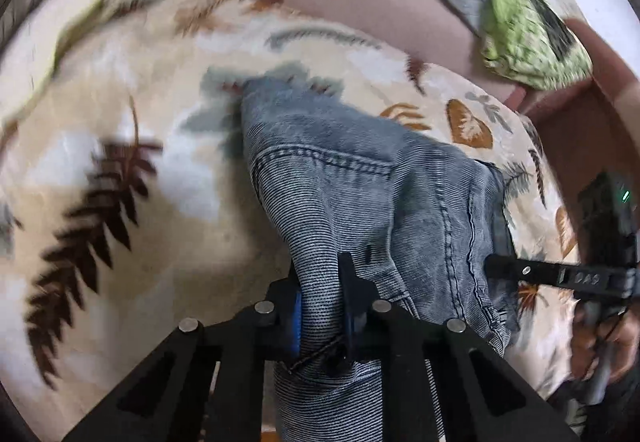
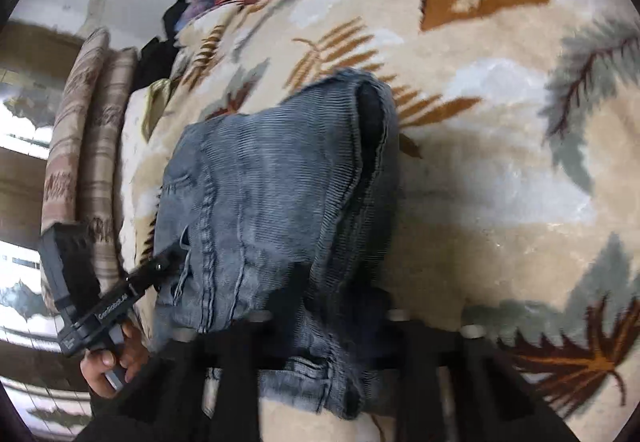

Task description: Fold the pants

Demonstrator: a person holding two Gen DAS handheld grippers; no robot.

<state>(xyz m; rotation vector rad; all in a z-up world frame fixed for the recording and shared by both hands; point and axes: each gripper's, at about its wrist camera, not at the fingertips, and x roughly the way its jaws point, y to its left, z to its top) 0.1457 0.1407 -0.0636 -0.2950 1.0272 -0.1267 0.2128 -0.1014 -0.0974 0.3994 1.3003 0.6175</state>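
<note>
On the leaf-patterned blanket (image 1: 120, 90) the left gripper (image 1: 320, 306) pinches the jeans (image 1: 352, 178) at one near edge and the right gripper (image 2: 320, 306) clamps the other, apparently to carry both corners over together.

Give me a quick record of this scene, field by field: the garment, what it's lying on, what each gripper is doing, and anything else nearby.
garment: blue denim pants, bunched
surface: leaf-patterned blanket
left gripper: shut on a fold of the pants at their near edge
right gripper: fingers hidden under denim; shut, apparently gripping the pants
nearby: green cloth at the far right, off the blanket; striped cushions beyond the blanket's left edge
fold status: not yet neatly folded
</note>
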